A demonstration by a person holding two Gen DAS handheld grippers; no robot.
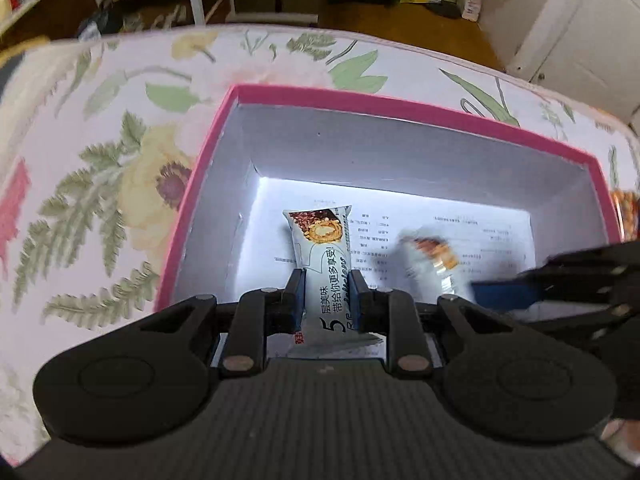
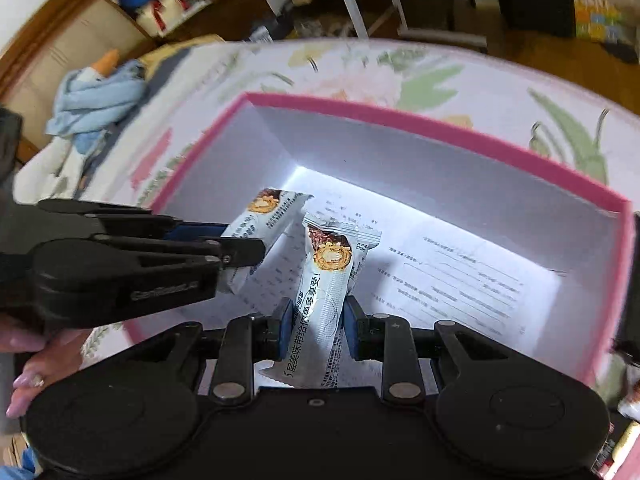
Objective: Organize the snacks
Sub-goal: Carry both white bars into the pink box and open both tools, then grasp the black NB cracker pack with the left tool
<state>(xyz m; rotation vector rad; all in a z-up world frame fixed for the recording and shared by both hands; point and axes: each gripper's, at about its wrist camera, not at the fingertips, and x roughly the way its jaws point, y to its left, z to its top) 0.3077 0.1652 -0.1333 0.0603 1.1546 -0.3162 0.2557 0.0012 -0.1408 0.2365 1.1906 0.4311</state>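
A pink-rimmed box [image 1: 400, 110] with grey inner walls and a printed paper on its floor sits on a floral bedspread; it also shows in the right wrist view [image 2: 400, 118]. My left gripper [image 1: 327, 298] is shut on a white snack bar packet [image 1: 322, 248] and holds it over the box's near left part. My right gripper [image 2: 315, 322] is shut on a second snack bar packet [image 2: 326, 280] over the box. In the right wrist view the left gripper [image 2: 236, 240] enters from the left with its packet [image 2: 264, 216]. In the left wrist view the right gripper's packet [image 1: 430, 262] is blurred.
The floral bedspread [image 1: 100, 160] surrounds the box. A blue cloth bundle [image 2: 96, 96] lies at the bed's far left. More snack wrappers [image 2: 628, 408] lie at the right edge. Shelves and floor clutter [image 2: 168, 4] lie beyond the bed.
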